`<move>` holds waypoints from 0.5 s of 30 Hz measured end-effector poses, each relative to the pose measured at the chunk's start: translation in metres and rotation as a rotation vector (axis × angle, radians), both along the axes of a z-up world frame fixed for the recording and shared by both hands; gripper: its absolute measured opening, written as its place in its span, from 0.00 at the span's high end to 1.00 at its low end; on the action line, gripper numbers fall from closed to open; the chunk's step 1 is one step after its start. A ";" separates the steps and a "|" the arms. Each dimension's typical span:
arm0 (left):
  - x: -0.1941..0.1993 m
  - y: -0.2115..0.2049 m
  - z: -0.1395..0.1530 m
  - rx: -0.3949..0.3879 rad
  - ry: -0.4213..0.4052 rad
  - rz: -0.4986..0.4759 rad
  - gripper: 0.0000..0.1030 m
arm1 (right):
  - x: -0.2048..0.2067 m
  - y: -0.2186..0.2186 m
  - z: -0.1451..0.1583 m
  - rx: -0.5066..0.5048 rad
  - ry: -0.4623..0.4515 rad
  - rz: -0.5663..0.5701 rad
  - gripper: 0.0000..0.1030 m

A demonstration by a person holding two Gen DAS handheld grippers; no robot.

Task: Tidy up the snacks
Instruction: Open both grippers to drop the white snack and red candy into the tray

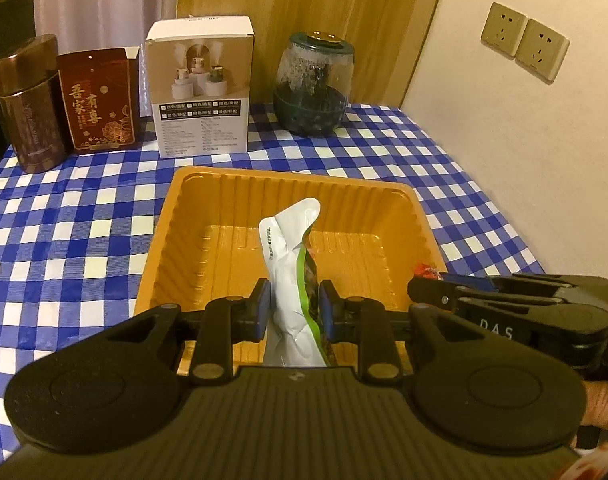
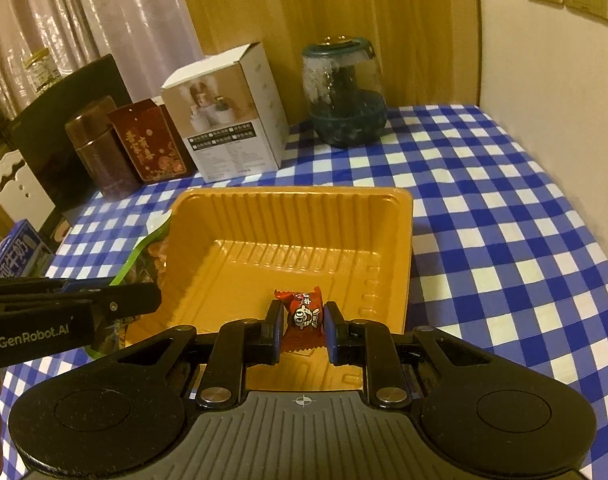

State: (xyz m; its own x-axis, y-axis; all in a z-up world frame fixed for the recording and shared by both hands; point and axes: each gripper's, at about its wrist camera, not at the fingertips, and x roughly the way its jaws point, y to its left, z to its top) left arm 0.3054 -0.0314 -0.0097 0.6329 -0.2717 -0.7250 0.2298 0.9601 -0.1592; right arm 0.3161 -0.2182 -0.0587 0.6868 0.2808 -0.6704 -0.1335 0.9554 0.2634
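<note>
An empty orange plastic tray lies on the blue checked tablecloth. My left gripper is shut on a white and green snack packet, which stands upright over the tray's near side. My right gripper is shut on a small red wrapped candy above the tray's near edge. In the left wrist view the right gripper comes in from the right, with a bit of the red candy showing. In the right wrist view the left gripper enters from the left with the packet's green edge.
Along the back stand a brown tin, a red box with gold lettering, a white product box and a dark glass jar. A wall with sockets bounds the right. A blue carton sits at the left.
</note>
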 end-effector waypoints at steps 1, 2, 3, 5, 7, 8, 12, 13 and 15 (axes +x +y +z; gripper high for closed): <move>0.002 -0.001 -0.001 0.001 0.000 -0.001 0.77 | 0.001 0.000 -0.001 0.001 0.003 -0.001 0.79; 0.004 -0.002 -0.002 0.004 0.000 -0.003 0.77 | 0.002 -0.001 -0.002 0.001 0.006 -0.002 0.79; 0.006 -0.004 -0.004 0.010 0.001 -0.005 0.77 | 0.003 -0.001 -0.004 0.002 0.008 -0.003 0.79; 0.010 -0.006 -0.006 0.017 0.004 -0.009 0.77 | 0.005 -0.003 -0.006 0.002 0.012 -0.007 0.79; 0.013 -0.008 -0.008 0.021 0.006 -0.012 0.77 | 0.005 -0.004 -0.007 0.004 0.015 -0.010 0.79; 0.015 -0.009 -0.009 0.023 0.006 -0.012 0.76 | 0.006 -0.004 -0.008 0.005 0.016 -0.011 0.79; 0.021 -0.009 -0.010 -0.003 0.001 0.005 0.67 | 0.008 -0.006 -0.012 0.011 0.023 -0.013 0.79; 0.021 -0.009 -0.008 -0.006 -0.008 0.003 0.67 | 0.009 -0.006 -0.012 0.013 0.024 -0.013 0.79; 0.021 -0.009 -0.006 0.000 -0.021 0.003 0.66 | 0.009 -0.006 -0.012 0.012 0.022 -0.011 0.79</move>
